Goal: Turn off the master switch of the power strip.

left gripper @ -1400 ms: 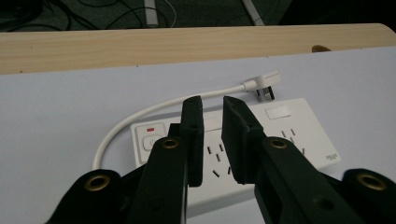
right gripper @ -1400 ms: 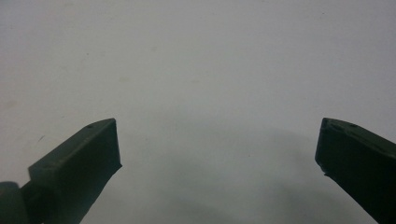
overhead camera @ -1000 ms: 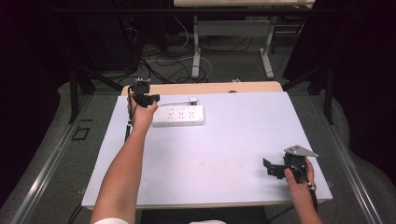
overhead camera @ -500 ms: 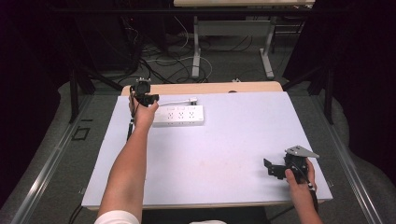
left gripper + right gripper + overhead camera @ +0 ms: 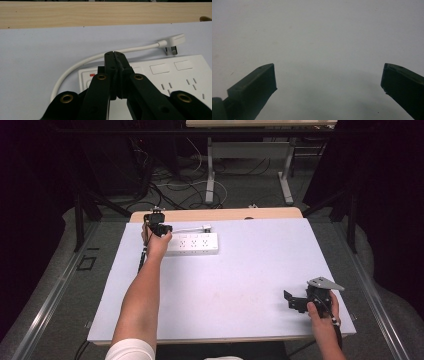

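Observation:
A white power strip (image 5: 192, 243) lies at the back left of the table, and its white cable (image 5: 82, 62) loops round to a flat plug (image 5: 173, 42) resting on the table behind it. My left gripper (image 5: 161, 228) is at the strip's left end. In the left gripper view its jaws (image 5: 115, 53) are pressed together with nothing between them, above the strip (image 5: 170, 75) near a small red mark (image 5: 92, 74). Near the table's front right corner, my right gripper (image 5: 291, 301) is open over bare tabletop, its fingertips (image 5: 265, 72) wide apart.
The pale blue-white tabletop (image 5: 250, 265) has a wooden strip (image 5: 215, 214) along its far edge. Beyond it are a dark floor, loose cables (image 5: 190, 185) and the legs of another table (image 5: 210, 165).
The left gripper has edged slightly toward the strip's left end. The right gripper and the power strip have not moved.

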The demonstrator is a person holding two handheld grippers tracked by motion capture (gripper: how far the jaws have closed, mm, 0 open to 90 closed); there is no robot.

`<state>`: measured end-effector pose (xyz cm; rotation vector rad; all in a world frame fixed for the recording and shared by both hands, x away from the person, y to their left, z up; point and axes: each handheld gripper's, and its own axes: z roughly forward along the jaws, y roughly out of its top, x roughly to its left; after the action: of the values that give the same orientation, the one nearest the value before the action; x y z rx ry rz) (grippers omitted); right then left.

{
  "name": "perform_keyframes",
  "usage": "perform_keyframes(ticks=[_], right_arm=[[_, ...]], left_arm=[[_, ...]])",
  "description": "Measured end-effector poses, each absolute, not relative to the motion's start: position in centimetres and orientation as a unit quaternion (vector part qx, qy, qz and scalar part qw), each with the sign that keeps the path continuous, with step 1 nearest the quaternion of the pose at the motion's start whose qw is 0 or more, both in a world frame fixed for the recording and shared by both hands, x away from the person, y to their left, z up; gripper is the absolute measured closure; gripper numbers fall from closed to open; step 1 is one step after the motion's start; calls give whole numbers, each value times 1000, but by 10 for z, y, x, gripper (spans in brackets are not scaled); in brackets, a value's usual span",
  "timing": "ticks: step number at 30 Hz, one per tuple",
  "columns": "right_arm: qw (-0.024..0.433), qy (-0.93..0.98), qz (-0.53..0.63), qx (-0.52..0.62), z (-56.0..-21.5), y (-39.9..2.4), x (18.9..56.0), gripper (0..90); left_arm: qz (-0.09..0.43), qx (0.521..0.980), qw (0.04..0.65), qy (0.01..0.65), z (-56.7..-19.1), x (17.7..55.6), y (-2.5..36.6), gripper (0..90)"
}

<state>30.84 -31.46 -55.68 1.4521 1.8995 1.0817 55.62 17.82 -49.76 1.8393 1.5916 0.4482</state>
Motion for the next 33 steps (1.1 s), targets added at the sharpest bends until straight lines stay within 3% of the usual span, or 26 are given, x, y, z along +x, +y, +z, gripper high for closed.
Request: perform_keyframes(ticks=[33], right_arm=[[247,710,404,520,-559,-312,310,0]], left_arm=[[171,714,274,621,-522,562,181,900]])
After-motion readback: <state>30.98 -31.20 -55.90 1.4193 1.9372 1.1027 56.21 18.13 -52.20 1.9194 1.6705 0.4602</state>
